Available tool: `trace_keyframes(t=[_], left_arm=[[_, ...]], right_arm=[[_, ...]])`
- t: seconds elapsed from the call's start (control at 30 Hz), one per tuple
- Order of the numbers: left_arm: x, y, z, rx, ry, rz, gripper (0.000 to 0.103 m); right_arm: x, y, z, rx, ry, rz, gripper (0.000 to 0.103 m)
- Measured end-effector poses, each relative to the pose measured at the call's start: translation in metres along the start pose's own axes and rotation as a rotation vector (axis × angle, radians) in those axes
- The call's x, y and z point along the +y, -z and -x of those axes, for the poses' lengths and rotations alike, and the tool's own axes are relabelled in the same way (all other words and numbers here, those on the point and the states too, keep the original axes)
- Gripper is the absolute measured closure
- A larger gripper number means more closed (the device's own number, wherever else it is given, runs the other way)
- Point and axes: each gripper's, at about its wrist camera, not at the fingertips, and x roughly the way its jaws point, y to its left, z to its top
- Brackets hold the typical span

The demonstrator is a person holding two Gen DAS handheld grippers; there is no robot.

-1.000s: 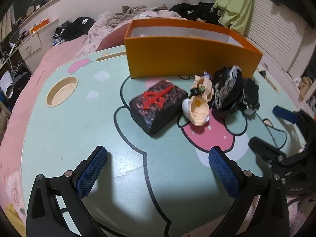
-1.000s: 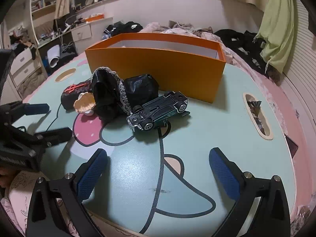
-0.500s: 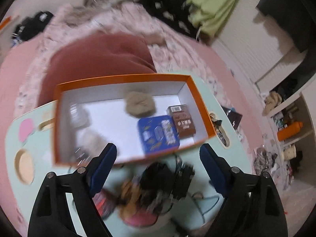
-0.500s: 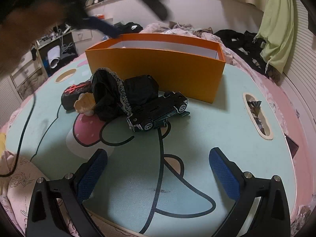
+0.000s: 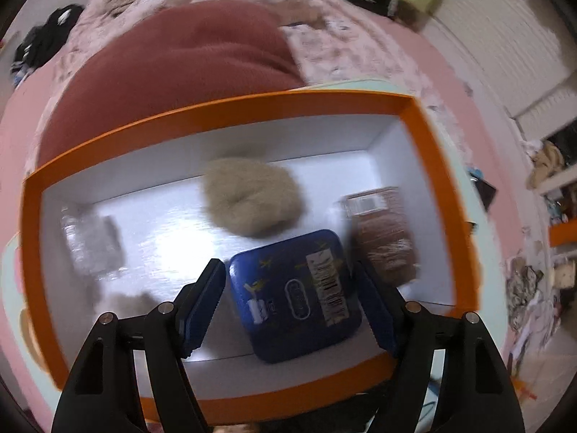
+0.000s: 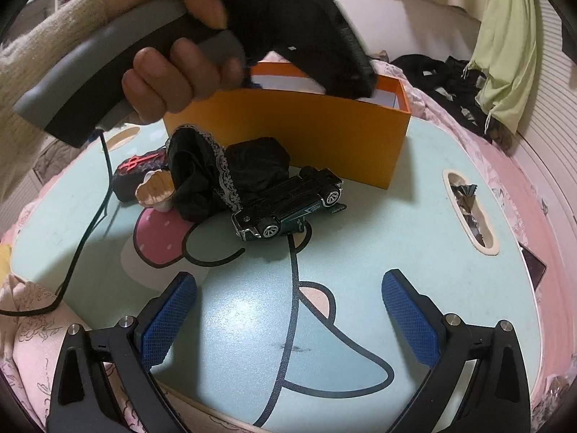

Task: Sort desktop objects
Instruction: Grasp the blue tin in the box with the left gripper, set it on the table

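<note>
Orange-walled and white inside, the rectangular cardboard box (image 5: pixel 223 115) now fills the left wrist view, seen from almost straight above; a second ago that camera looked low across the mint-green cartoon-printed tabletop (image 6: pixel 378 252) at the box's outer wall and the pile of small things in front of it. From the right wrist view, the person's left hand (image 6: pixel 173 72) with its cream knitted sleeve (image 6: pixel 43 65) now hangs over the box, gripping the grey handle, where a second ago the left gripper sat low at the table's left edge. The right-hand view of the table has otherwise not changed.

Inside the box lie a tan fuzzy round pad (image 5: pixel 252 195), a blue rounded-square tin with a label (image 5: pixel 295 292), a brown rectangular packet (image 5: pixel 382 234) to its right, and a blurred clear-wrapped thing (image 5: pixel 90 241) at the left.

The left gripper (image 5: pixel 292 299) points steeply down into the box with its jaws closing. The blue tin lies on the box floor between the blue pads (image 5: pixel 202 299), which stand apart from its edges and do not press on it.

The right gripper (image 6: pixel 288 321) hovers over bare tabletop, its jaws spread wide and empty. Well ahead of it sit the overturned dark green toy car (image 6: pixel 288 205), a black lace-trimmed cloth bundle (image 6: pixel 223 176), a black block with a red mark (image 6: pixel 137 173) and a small cream figurine (image 6: pixel 157 187), all just in front of the box.
</note>
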Motion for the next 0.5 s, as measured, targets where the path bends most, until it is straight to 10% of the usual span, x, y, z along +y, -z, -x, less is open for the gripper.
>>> trace_keyframes(t=[0.2, 0.5], left_arm=[[0.012, 0.005, -0.005, -0.056, -0.119, -0.033, 0.035], [0.04, 0.018, 0.052, -0.192, 0.052, 0.038, 0.036]], right_arm=[[-0.001, -0.001, -0.001, 0.002, 0.0, -0.001, 0.0], [0.001, 0.0, 0.0, 0.0, 0.0, -0.001, 0.0]])
